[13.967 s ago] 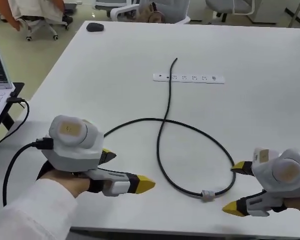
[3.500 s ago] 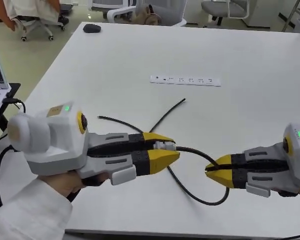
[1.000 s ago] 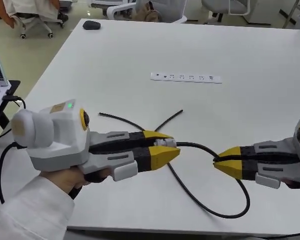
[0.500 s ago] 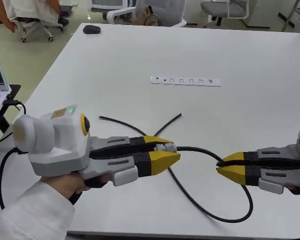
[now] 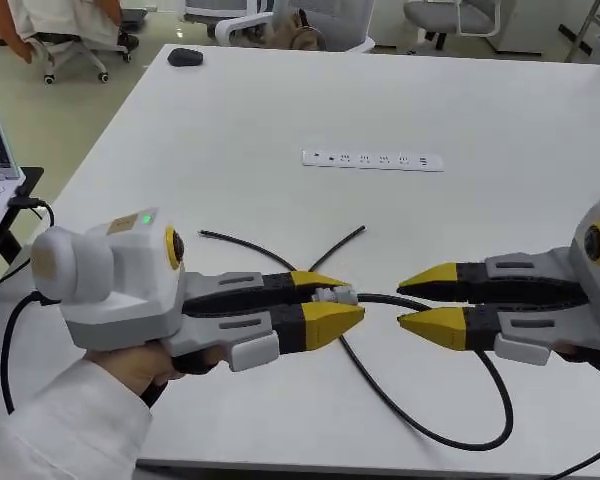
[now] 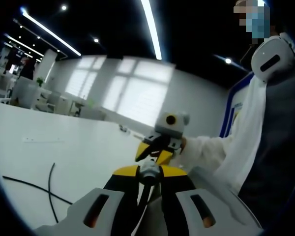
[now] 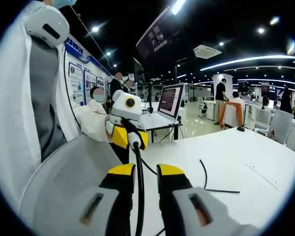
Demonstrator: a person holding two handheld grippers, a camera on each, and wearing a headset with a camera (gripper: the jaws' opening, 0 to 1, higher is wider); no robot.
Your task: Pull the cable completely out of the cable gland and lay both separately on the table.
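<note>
Yellow, wedge-shaped tips of the left gripper (image 5: pixel 346 300) are pressed on the cable gland (image 6: pixel 148 173), a small pale grey piece that looks like hard plastic, round in section, with a ribbed or threaded body as far as I can tell. It sits right between the tips, lifted above the white table (image 5: pixel 280 100), which is smooth and matt. From the front of the gland the cable (image 5: pixel 420 430) comes out; it is black, thin and round, with a smooth, rubber-like jacket, and it is flexible enough to lie in a wide loop on the table below and behind the right gripper. Further along, this cable runs between the jaws of the right gripper (image 5: pixel 412 301), which are spread apart. In the right gripper view the black line passes through the gap without being pinched on either side. By my judgement the task is in its middle part: the gland is gripped and the cable is not yet out of it, because one loose stretch of cable lies on the table beyond the left gripper and seems to lead into the back of the gland. What remains is to close the right gripper on the cable near the gland, draw the rest through, and then put both things down apart from each other.
</note>
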